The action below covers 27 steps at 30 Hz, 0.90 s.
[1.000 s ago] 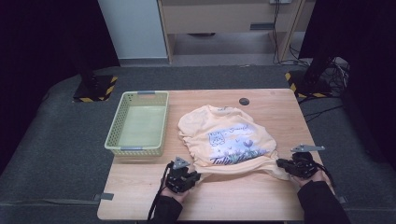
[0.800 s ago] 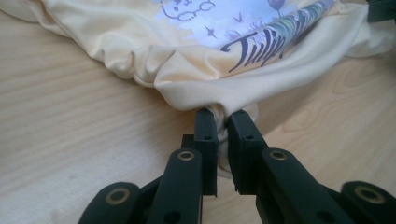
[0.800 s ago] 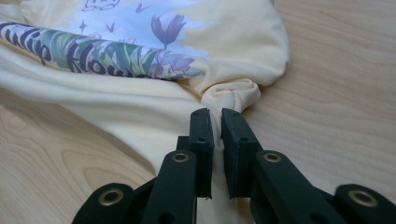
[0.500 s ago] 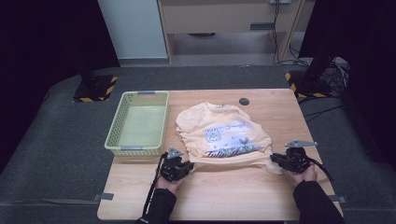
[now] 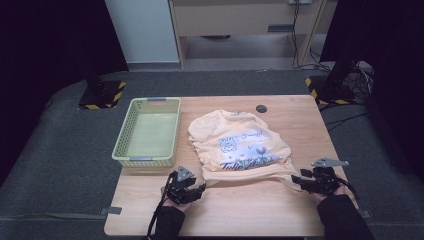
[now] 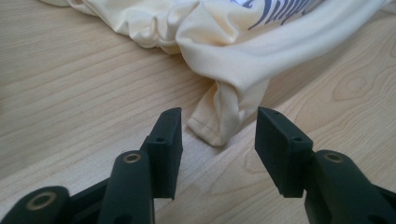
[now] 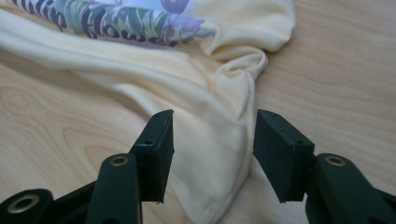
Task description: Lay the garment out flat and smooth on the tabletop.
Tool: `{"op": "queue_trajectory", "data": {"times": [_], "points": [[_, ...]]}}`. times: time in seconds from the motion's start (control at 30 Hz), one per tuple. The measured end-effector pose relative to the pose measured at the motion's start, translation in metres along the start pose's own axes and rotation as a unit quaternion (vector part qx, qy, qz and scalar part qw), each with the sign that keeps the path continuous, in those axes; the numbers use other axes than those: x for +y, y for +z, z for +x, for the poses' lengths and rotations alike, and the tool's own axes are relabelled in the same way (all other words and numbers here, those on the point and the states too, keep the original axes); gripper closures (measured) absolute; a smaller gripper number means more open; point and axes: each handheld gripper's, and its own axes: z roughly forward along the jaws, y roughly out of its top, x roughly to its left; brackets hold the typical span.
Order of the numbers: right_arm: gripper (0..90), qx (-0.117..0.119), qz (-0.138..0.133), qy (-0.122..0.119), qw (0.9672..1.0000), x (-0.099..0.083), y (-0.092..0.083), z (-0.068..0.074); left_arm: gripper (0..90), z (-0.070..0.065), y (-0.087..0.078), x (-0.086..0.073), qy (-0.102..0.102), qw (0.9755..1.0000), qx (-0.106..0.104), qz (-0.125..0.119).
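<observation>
Shirt (image 5: 239, 146): pale yellow, printed, lying crumpled on the wooden surface (image 5: 240, 210), right of the basket (image 5: 148, 132).
Left claw (image 5: 195, 189): at the shirt's near left corner; jaws have just been opening, released, hem corner between them untouched.
Right claw (image 5: 302, 181): at the near right corner; jaws have just been opening, released, cloth lying loose between them.
Far edge: small dark disc (image 5: 261, 108).

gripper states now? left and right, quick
Left gripper: open, jaws just opened, T-shirt corner between them, not pinched.
Right gripper: open, jaws just opened, shirt hem lying loose between them.
</observation>
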Motion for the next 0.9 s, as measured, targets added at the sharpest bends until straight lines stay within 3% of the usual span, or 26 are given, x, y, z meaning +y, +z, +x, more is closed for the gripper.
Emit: {"op": "queue_trajectory", "data": {"times": [0.2, 0.33, 0.47, 0.6, 0.67, 0.77, 0.9], "points": [[44.7, 0.002, 0.023, 0.007, 0.9997, -0.009, 0.001, -0.002, 52.5, -0.009, 0.01, -0.004, 0.027, 0.9995, 0.003, 0.017], [48.5, 0.004, 0.04, 0.005, 0.9992, -0.01, 0.005, -0.001, 64.8, -0.015, 0.017, -0.004, 0.041, 0.9986, 0.008, 0.031], [60.8, 0.004, 0.047, 0.007, 0.9988, -0.012, 0.008, -0.001, 80.2, -0.019, 0.019, -0.002, 0.042, 0.9983, 0.014, 0.038], [78.5, 0.007, 0.054, 0.012, 0.9984, -0.011, 0.008, 0.0, 85.7, -0.021, 0.02, -0.001, 0.04, 0.9982, 0.014, 0.043], [82.3, 0.006, 0.052, 0.008, 0.9986, -0.009, 0.007, 0.001, 86.5, -0.022, 0.02, 0.0, 0.042, 0.9981, 0.009, 0.044], [83.8, 0.009, 0.039, 0.013, 0.9991, -0.006, 0.001, 0.002, 86.9, -0.023, 0.011, 0.004, 0.035, 0.9989, -0.007, 0.03], [84.1, 0.027, 0.021, 0.021, 0.9992, -0.003, -0.01, 0.003, 87.0, -0.019, -0.014, 0.009, 0.008, 0.9992, -0.037, -0.007]]}}
